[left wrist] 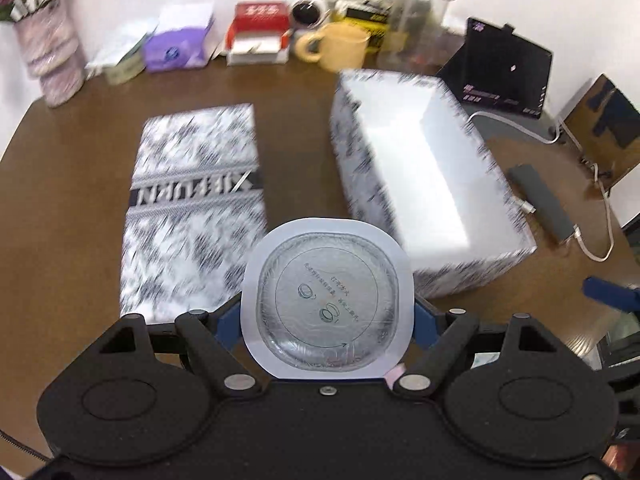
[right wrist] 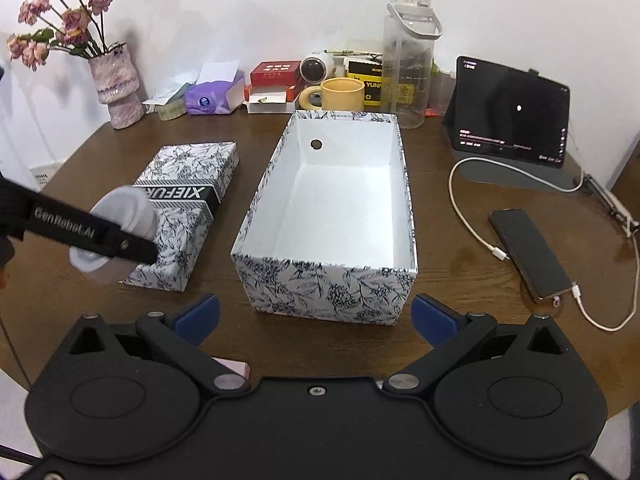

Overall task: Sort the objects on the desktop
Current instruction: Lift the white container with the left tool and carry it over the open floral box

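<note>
Brown desk [right wrist: 460, 264], white wall behind. Left gripper [left wrist: 326, 316] pinches a foil-lidded white cup [left wrist: 326, 300] above the patterned box lid [right wrist: 188, 208]; right gripper [right wrist: 316, 316] hangs spread and empty. From the cup, the open floral box [right wrist: 328, 280] sits at two o'clock (nothing in it yet): carry it level over the rim, then lower before releasing.

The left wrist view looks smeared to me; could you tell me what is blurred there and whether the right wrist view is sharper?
Left wrist view: the open box and lid streak with motion blur, while the held container stays crisp. Right wrist view: sharp throughout, only fisheye bending at the edges.
</note>
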